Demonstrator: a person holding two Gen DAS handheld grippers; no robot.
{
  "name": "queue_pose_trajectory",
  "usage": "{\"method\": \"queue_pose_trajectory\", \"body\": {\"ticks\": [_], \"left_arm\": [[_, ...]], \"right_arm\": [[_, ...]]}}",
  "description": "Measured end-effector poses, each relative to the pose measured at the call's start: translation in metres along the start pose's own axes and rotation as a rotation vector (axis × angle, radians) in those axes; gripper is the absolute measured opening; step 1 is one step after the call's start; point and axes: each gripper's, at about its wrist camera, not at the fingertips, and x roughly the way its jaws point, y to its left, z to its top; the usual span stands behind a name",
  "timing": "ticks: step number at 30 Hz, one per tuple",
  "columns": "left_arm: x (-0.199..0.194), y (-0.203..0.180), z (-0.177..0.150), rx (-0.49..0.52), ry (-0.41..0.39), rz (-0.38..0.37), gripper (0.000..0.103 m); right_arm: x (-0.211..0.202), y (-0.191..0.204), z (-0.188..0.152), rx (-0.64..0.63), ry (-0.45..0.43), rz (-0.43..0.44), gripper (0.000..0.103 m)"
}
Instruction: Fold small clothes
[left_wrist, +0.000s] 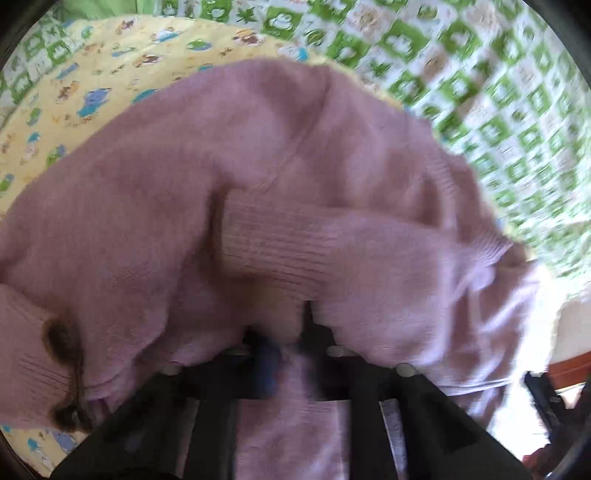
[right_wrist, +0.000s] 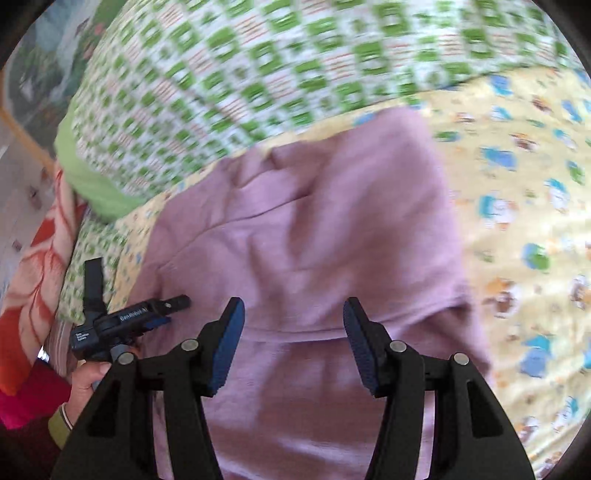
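Left tongs (left_wrist: 277, 339) clamp pink sweater (left_wrist: 258, 166); right tongs (right_wrist: 293, 343) gape above

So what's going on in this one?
A person with a handheld claw in each hand is folding a small mauve knitted sweater on a yellow cartoon-print sheet. The left claw is shut on a bunch of the knit near a ribbed cuff. The right claw hangs open over the sweater, with nothing between its pads.
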Motion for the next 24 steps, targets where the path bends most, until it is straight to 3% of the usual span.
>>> {"method": "queue_pose_trajectory", "body": {"ticks": [2,4,7,9,14,23,24], "left_arm": [[-0.027,0.001,-0.002,-0.005,-0.075,-0.074,0.006],[-0.047,0.003,-0.010,0.042,-0.129,-0.081,0.006],[-0.036,0.020,-0.017,0.063,-0.094,-0.025,0.006],[-0.030,0.040,-0.021,0.002,-0.073,-0.023,0.005],[-0.041,0.067,-0.022,-0.059,-0.144,-0.002,0.005],[-0.024,0.052,-0.018,-0.010,-0.107,0.018,0.006],[-0.024,0.051,-0.019,-0.006,-0.105,0.019,0.005]], "right_arm": [[-0.008,-0.013,0.003,0.033,-0.032,-0.026,0.057],[-0.016,-0.022,0.007,0.054,-0.069,-0.054,0.057],[-0.016,-0.040,0.016,0.092,-0.086,-0.086,0.059],[-0.011,-0.049,0.022,0.106,-0.088,-0.107,0.059],[0.006,-0.063,0.044,0.113,-0.071,-0.116,0.060],[0.068,-0.058,0.069,0.058,-0.003,-0.083,0.062],[0.070,-0.059,0.070,0.057,0.002,-0.075,0.046]]}}
